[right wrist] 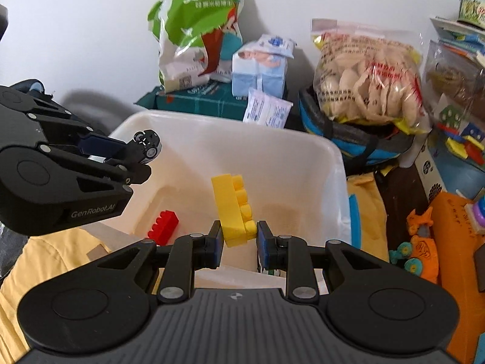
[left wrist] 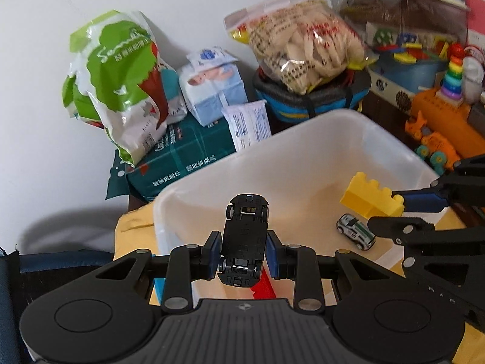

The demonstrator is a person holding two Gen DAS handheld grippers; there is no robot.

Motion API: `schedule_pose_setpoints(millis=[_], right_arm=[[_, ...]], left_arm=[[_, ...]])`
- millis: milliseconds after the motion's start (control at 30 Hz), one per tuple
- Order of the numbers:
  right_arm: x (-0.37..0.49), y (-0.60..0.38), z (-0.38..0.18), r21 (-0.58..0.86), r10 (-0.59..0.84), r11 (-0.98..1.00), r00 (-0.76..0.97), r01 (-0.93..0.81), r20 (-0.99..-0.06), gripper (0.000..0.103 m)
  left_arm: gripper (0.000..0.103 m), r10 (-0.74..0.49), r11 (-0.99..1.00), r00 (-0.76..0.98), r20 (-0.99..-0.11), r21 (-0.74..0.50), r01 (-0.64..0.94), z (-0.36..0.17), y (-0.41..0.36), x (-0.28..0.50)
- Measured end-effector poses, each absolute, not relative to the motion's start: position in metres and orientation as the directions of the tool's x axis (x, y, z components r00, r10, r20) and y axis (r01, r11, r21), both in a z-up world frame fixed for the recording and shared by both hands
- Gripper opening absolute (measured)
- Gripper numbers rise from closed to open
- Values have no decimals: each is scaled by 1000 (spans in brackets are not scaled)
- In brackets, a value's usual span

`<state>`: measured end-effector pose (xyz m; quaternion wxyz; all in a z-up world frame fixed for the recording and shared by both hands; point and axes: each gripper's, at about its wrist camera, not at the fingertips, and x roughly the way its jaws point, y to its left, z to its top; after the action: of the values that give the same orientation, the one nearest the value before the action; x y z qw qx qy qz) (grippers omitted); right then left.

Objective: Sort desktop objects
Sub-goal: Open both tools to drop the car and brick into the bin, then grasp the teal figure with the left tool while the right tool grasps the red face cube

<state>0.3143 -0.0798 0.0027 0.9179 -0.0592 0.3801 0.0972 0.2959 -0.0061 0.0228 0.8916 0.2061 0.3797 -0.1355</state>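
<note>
White wall behind; cluttered tabletop (right wrist: 45, 257) under yellow cloth. White bin (left wrist: 303, 139), holding red brick (right wrist: 162, 227) and white toy car (left wrist: 355, 232). Left hand-held gripper (left wrist: 243, 256) pinches black toy car (left wrist: 245, 236) over bin; right hand-held gripper (right wrist: 239, 239) pinches yellow brick (right wrist: 235, 209).

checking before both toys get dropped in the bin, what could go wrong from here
1. The left gripper pinches the toy car only at its rear end, underside up; it could pivot or slip out early.
2. The right gripper holds the yellow brick by one end, so it may swing loose.
3. Both hang above the white bin; a drop could strike the small white car or red brick inside.
</note>
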Motion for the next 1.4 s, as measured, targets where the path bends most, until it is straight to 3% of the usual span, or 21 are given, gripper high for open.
schedule_pose_setpoints(millis=[100, 200, 333, 600, 700, 1033, 1233, 1400], right_arm=[[318, -81, -3, -35, 129, 974, 683, -222, -719, 27], [321, -83, -5, -41, 117, 976, 679, -213, -724, 28], [318, -85, -2, -54, 97, 979, 687, -195, -720, 38], [285, -91, 13, -62, 105, 977, 719, -203, -687, 49], [260, -92, 10, -60, 112, 976, 716, -210, -689, 52], [170, -77, -53, 4, 222, 936, 580, -352, -784, 52], [139, -53, -85, 51, 282, 902, 497, -428, -821, 52], [134, -38, -93, 10, 244, 908, 511, -418, -824, 52]], left_arm=[[37, -54, 872, 668, -742, 291, 393, 15, -7, 299], [48, -16, 869, 680, -733, 326, 372, 12, -7, 300], [51, -13, 873, 692, -722, 329, 361, 18, -5, 296], [60, -40, 883, 732, -681, 319, 344, 42, 1, 256], [70, -69, 887, 739, -670, 298, 353, 47, 9, 227], [70, -104, 876, 633, -767, 230, 423, -6, 33, 145], [70, -48, 931, 530, -847, 154, 332, -48, 53, 133], [70, -29, 978, 500, -865, 78, 192, -61, 61, 137]])
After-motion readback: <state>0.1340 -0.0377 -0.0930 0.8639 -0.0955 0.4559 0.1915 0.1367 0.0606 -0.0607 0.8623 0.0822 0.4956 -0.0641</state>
